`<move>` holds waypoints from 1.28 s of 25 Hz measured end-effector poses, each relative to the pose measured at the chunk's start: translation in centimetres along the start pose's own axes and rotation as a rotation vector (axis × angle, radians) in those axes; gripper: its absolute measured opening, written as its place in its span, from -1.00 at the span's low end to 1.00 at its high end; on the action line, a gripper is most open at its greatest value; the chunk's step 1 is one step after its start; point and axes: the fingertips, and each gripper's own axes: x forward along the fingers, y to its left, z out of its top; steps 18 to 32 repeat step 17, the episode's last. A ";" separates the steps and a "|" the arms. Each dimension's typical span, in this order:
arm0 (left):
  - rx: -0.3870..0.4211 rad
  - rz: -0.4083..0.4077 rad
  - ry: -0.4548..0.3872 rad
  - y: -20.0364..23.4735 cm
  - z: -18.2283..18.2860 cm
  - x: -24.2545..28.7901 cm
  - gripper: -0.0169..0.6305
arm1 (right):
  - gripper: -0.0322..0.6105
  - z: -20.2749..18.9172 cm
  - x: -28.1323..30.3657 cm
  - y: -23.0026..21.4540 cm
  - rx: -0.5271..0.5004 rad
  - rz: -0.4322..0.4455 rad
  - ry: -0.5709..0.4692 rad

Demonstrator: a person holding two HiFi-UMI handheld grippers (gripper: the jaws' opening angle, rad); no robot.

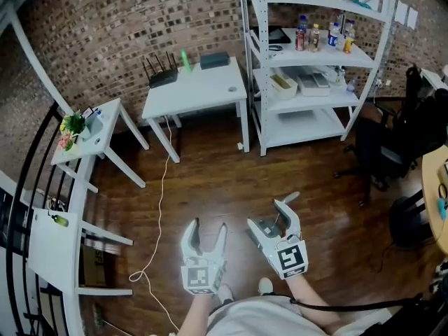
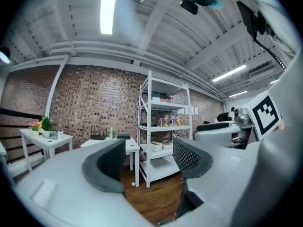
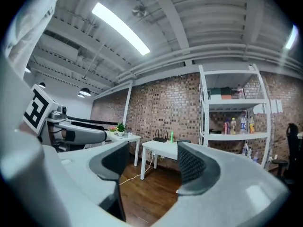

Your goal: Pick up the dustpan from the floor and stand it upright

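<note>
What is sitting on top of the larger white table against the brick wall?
On the table: a black router with antennas, a green upright object and a dark box. The wall-side strip behind them is covered.

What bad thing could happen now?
The white cable trails over the floor and loops near the person's shoe, so a step might snag it. No dustpan shows in any view, and the left gripper and right gripper are open and empty, so the person may have to hunt for it.
</note>
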 end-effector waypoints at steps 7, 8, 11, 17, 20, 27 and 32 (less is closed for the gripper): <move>0.057 0.124 -0.104 2.3 3.7 -6.2 0.03 | 0.03 2.0 -2.5 4.8 0.012 -0.032 0.003; 0.056 0.127 -0.110 2.5 3.6 -6.7 0.03 | 0.03 1.7 -2.6 5.0 0.027 -0.049 0.006; 0.038 0.133 -0.095 3.7 2.6 -8.4 0.03 | 0.03 2.0 -2.6 5.8 0.030 -0.080 0.007; 0.031 0.148 -0.126 6.8 4.1 -11.3 0.03 | 0.03 4.5 -1.9 8.3 0.015 -0.097 -0.022; 0.031 0.148 -0.126 6.8 4.1 -11.3 0.03 | 0.03 4.5 -1.9 8.3 0.015 -0.097 -0.022; 0.031 0.148 -0.126 6.8 4.1 -11.3 0.03 | 0.03 4.5 -1.9 8.3 0.015 -0.097 -0.022; 0.031 0.148 -0.126 6.8 4.1 -11.3 0.03 | 0.03 4.5 -1.9 8.3 0.015 -0.097 -0.022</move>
